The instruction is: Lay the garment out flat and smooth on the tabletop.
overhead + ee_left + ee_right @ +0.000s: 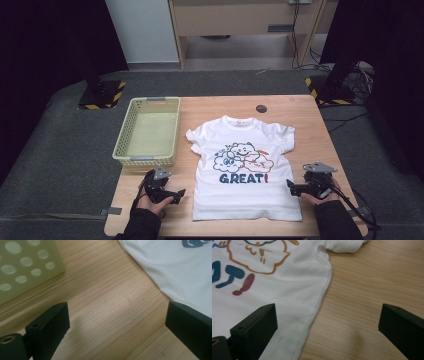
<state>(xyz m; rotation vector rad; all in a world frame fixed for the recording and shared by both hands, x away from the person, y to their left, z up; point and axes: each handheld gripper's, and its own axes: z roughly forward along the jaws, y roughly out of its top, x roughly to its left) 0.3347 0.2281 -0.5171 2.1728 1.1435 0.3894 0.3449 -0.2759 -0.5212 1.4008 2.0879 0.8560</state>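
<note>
Basket: a pale green basket [148, 131] sits left of centre in the high view, nothing in it that I can see; its holed wall [25, 267] fills the upper left of the left gripper view.

Left gripper: the left gripper [172, 194] lies at lower left of the high view, held low over the table [300, 107], just beside the shirt's left edge. Its jaws stand wide apart with bare wood between them; it has hold of nothing.

Shirt: the white shirt [246, 167] lies flat and face up in the middle of the high view, print showing, both sleeves spread, hem toward the bottom of the frame. No fold is in it. In the left gripper view its cloth [180, 272] runs across the upper right, close to the jaw on that side (touching or not, I cannot tell).

Right gripper: the right gripper [295, 188] is at lower right of the high view, at the shirt's right side seam [322, 297]. Jaws spread wide, one over cloth and one over wood, the seam between them, nothing clamped.

Progress: I judge the work at its very start, likely folding the shirt and putting it in the basket. Done: shirt laid out, grippers set either side. Left: grasping, every fold, the move to the basket.
</note>
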